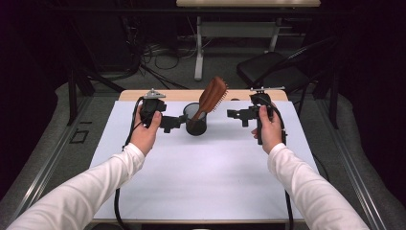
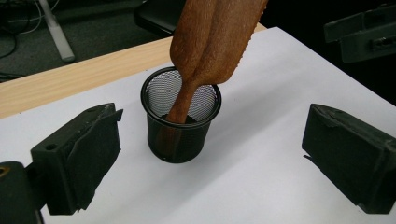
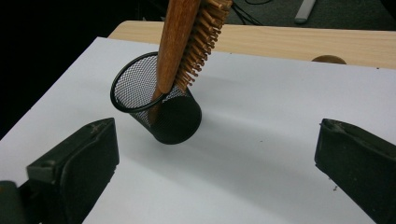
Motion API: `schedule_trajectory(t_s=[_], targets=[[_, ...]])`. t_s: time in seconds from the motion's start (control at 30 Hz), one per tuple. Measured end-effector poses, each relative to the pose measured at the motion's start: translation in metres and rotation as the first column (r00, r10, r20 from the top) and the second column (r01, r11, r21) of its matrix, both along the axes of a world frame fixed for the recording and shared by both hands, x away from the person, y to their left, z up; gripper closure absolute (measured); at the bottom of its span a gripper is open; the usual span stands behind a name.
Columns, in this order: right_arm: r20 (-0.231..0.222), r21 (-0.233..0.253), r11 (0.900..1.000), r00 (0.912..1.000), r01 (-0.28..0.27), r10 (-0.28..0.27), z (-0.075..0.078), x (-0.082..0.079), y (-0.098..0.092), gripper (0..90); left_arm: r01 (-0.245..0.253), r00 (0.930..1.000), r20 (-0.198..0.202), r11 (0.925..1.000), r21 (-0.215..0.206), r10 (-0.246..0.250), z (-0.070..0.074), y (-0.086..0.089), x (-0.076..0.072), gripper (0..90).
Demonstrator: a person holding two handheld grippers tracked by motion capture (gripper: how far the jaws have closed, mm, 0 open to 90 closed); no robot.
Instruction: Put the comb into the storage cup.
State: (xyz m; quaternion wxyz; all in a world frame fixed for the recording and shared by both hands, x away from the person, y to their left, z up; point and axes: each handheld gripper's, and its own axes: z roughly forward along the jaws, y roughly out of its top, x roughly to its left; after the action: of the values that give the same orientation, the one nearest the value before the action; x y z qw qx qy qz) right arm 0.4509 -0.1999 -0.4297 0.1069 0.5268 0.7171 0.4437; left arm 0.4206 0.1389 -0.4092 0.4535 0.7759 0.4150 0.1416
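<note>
standing handle-down in a black mesh pen cup (image 1: 196,125), a wooden hairbrush (image 1: 212,95) leaning on its rim, left gripper (image 1: 173,122) and right gripper (image 1: 235,114) flanking it, both jaws wide, holding nothing, white table mat (image 1: 201,177)

A recording bench in a lab or a technical workroom.

The wooden table (image 1: 143,95) is covered with a plain white sheet (image 1: 201,167) and it stands between dark metal frame bars (image 1: 72,96). The surroundings are kept dark. On the grey floor behind the table lie many loose black cables (image 1: 158,57), near the leg of a second desk (image 1: 198,48). A black chair (image 1: 270,69) stands at the right of them. There is no home furniture or shop goods, so the place looks like a test setup.
</note>
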Motion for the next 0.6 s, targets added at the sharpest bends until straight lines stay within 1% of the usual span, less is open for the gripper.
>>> schedule_trajectory(t_s=[0.1,0.3,0.37,0.57,0.6], targets=[[0.008,0.001,1.0,0.9999,-0.01,0.01,0.001,-0.005,-0.002,0.0,0.0,1.0,0.002,1.0,0.0,0.0,0.001,0.002,0.0,4.3],[0.009,0.006,1.0,0.9996,-0.028,0.028,0.0,-0.016,-0.005,0.0,0.0,1.0,0.003,1.0,-0.002,0.0,0.003,0.004,-0.002,4.3],[0.014,-0.004,0.999,0.9993,-0.035,0.035,-0.001,-0.018,-0.008,0.0,0.003,1.0,0.003,1.0,-0.002,-0.003,0.004,0.005,-0.002,4.3],[0.009,0.012,1.0,0.9995,-0.029,0.029,-0.003,-0.026,-0.017,0.0,0.011,0.9999,0.001,0.9999,-0.01,-0.011,0.006,0.006,-0.004,4.8],[0.01,0.013,1.0,0.9996,-0.027,0.027,-0.003,-0.027,-0.019,0.0,0.015,0.9999,0.004,0.9999,-0.005,-0.015,0.006,0.006,-0.004,4.8]])
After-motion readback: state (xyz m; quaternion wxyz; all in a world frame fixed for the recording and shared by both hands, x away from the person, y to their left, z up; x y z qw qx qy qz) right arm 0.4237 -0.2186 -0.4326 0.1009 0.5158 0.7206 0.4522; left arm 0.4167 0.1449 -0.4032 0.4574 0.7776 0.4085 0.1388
